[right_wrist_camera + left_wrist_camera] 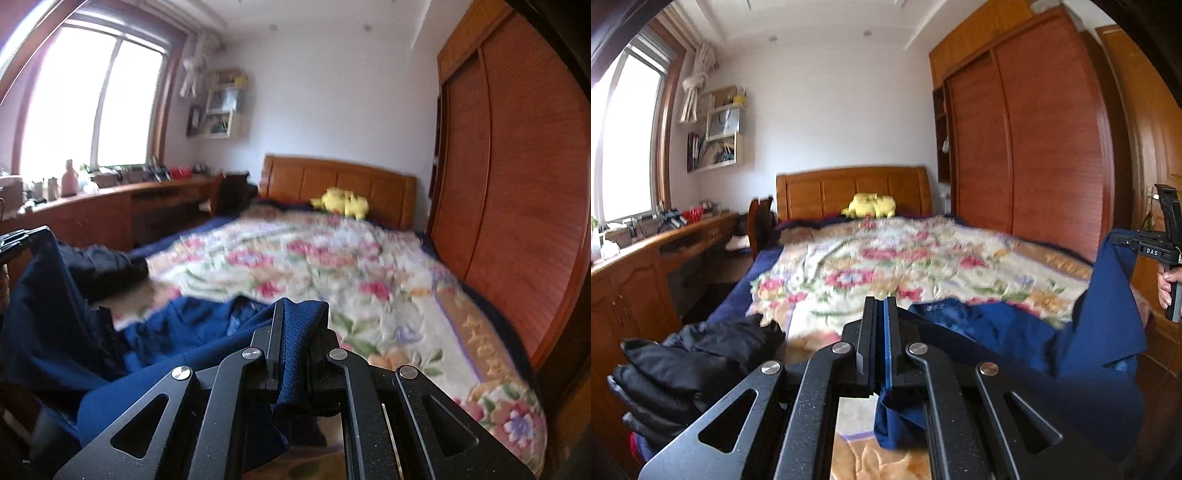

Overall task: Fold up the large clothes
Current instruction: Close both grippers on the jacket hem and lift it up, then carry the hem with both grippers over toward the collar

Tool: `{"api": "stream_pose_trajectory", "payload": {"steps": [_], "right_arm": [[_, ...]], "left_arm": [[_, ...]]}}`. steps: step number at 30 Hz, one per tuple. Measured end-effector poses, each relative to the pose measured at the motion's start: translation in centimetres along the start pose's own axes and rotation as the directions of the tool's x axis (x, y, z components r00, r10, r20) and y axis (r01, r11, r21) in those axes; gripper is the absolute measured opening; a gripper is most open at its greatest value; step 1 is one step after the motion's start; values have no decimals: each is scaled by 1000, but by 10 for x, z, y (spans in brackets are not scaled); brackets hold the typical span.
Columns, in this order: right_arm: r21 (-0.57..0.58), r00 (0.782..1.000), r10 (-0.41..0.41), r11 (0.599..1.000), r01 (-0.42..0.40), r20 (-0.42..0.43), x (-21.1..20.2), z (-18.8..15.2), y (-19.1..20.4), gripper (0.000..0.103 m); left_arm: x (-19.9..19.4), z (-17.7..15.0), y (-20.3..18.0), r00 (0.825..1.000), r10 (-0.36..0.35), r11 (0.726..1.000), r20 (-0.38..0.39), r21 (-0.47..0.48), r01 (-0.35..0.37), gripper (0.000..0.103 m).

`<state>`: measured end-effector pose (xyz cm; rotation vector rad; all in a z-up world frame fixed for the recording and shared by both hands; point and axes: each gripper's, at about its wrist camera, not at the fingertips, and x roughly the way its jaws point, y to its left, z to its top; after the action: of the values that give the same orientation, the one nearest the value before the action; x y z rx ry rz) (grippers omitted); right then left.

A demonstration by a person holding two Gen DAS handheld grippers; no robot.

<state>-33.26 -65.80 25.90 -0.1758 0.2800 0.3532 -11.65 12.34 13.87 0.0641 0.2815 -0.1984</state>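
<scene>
My left gripper (881, 321) is clenched on a thin edge of the blue garment (1015, 332), a sliver of cloth pinched between its black jaws and a short fold hanging below them. My right gripper (299, 325) is also clamped on the same garment (177, 332), with a thicker bunch of textured navy fabric rising over its fingertips and draping down behind. The cloth is deep blue, matte and creased; it sags between the two grippers in a loose swag, with its lower middle part lying rumpled near the foot edge of the bed (738, 295). In the left view, the right gripper (1123, 240) appears at the far right edge, with the person's hand (1169, 284) on its handle and a flat blue panel hanging from it. A black puffy jacket (683, 362) lies heaped at the bed's near left corner. Beyond, a floral blanket (332, 266) in cream, pink and green covers most of the mattress, somewhat blurred. A yellow plush toy (871, 205) sits at the head end against the wooden headboard (849, 188). A tall wooden wardrobe (517, 184) stands along the bed's right side.
</scene>
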Motion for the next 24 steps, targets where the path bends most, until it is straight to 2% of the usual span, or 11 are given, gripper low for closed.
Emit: {"api": "stream_pose_trajectory", "payload": {"steps": [6,9,13,15,24], "right_arm": [[30,992,-17,999,21,-127,81,-23,-20,7],[40,988,-17,999,24,-156,122,-9,-33,7],[21,982,-17,1000,22,-186,185,7,-42,7],[-2,975,-33,999,33,-218,215,4,-41,7],[-17,962,-79,997,77,-260,309,20,-62,7]], "left_arm": [[86,-31,18,993,15,998,-119,-56,-22,3],[122,-39,24,986,26,997,-164,-64,-37,3],[165,-36,28,980,53,997,-194,-40,-62,3],[189,-33,29,976,66,997,-209,-28,-73,3],[271,-15,45,959,137,990,-247,-2,-142,3]]}}
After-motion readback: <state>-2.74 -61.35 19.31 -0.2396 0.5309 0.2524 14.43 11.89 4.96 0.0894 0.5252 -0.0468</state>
